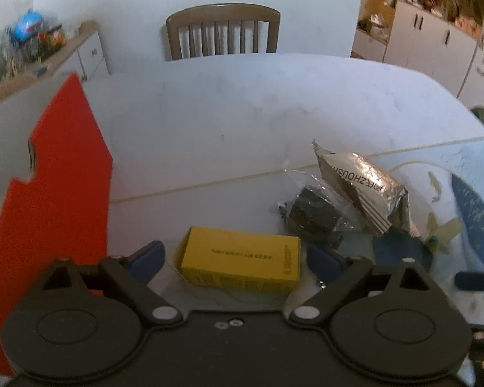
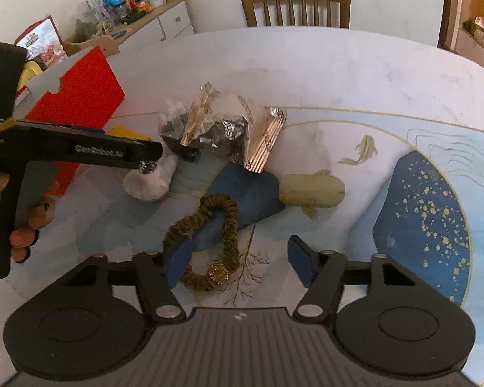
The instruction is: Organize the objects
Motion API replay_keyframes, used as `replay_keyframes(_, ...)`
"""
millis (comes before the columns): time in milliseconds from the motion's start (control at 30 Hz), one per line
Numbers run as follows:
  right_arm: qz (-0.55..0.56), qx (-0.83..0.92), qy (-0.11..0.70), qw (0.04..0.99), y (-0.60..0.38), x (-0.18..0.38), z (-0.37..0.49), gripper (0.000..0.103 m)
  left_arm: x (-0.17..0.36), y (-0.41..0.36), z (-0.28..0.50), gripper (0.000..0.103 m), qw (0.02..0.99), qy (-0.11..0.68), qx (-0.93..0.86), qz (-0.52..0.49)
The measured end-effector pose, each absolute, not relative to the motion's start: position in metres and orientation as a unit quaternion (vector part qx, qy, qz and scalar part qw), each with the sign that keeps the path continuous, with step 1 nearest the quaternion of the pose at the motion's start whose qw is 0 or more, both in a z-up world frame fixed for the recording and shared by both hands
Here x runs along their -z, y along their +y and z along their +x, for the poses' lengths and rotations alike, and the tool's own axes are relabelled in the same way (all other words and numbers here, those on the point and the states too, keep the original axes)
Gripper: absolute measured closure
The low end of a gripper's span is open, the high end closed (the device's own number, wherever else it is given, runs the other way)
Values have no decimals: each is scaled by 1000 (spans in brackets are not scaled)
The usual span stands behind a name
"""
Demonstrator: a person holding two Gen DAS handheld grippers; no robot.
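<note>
Left wrist view: left hand-held gripper (image 1: 234, 259) spread wide around yellow box (image 1: 242, 266) on the surface (image 1: 209, 129), no contact. Right hand-held gripper (image 2: 234, 262) likewise wide, straddling brown hair tie (image 2: 206, 242), holding nothing.

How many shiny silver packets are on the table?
1. The silver foil packet lies crumpled mid-table, against the clear bag with a black thing inside, past the brown hair tie. Another could hide behind the red box.

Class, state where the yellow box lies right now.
In the left wrist view, the yellow box lies on the table between the open left gripper's fingertips, beside the red box.
</note>
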State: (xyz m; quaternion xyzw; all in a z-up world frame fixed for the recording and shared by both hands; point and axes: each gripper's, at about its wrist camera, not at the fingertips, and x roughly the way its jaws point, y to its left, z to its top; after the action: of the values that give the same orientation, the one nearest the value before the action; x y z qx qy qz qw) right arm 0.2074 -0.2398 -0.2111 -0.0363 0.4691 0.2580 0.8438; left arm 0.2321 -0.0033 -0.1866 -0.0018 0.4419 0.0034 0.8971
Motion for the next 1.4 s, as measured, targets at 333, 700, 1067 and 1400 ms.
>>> replay_keyframes(333,-84,-261,456,846,-225,213,200,68,186,5,222,29,898,438,2,-37)
replay_keyframes(700,-77,-268,455,846,-222,208,195,90,177,5,219,30,895,444,0,-35)
replay_keyframes(1067,-40,-274,427,861,-230,171,186,94,143,-2,201,30,901,432,29,-27)
replay_keyframes(1400,-32,-275,450,849,-227,178,189,91,125,0,182,30,903,426,46,-27)
